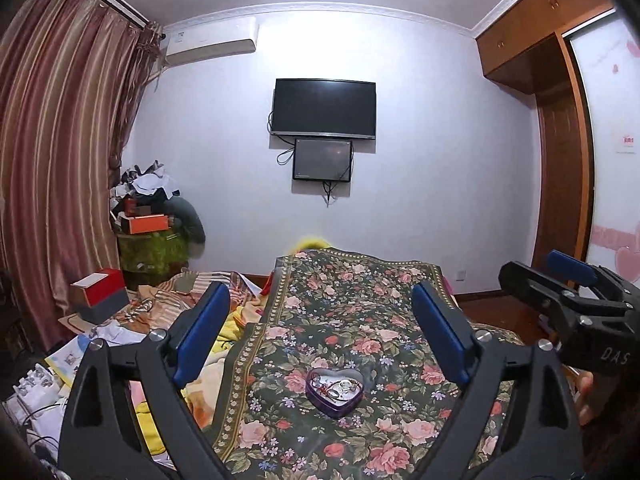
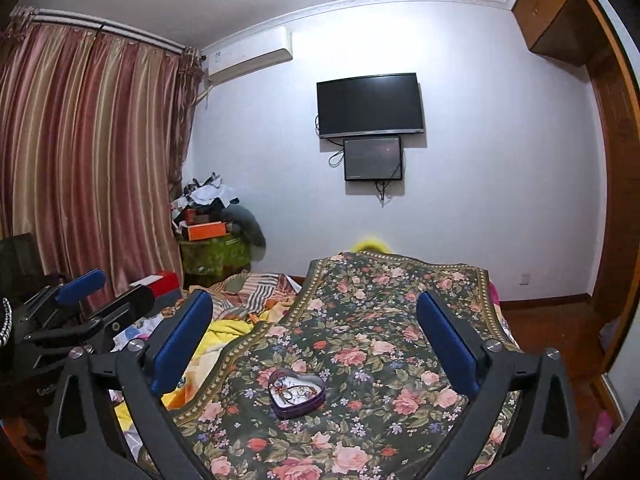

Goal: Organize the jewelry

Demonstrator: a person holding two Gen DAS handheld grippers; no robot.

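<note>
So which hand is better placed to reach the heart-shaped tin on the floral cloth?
Marginally the left. The heart-shaped tin sits nearly centred between the left tongs, while it lies left of centre between the right tongs. Both are open, empty, and short of it, so the difference is small.

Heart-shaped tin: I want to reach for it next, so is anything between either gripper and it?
Nothing visible. The heart-shaped tin sits open on the floral cloth, with only bare cloth between it and the left gripper or the right gripper. Both grippers are open and hold nothing.
</note>
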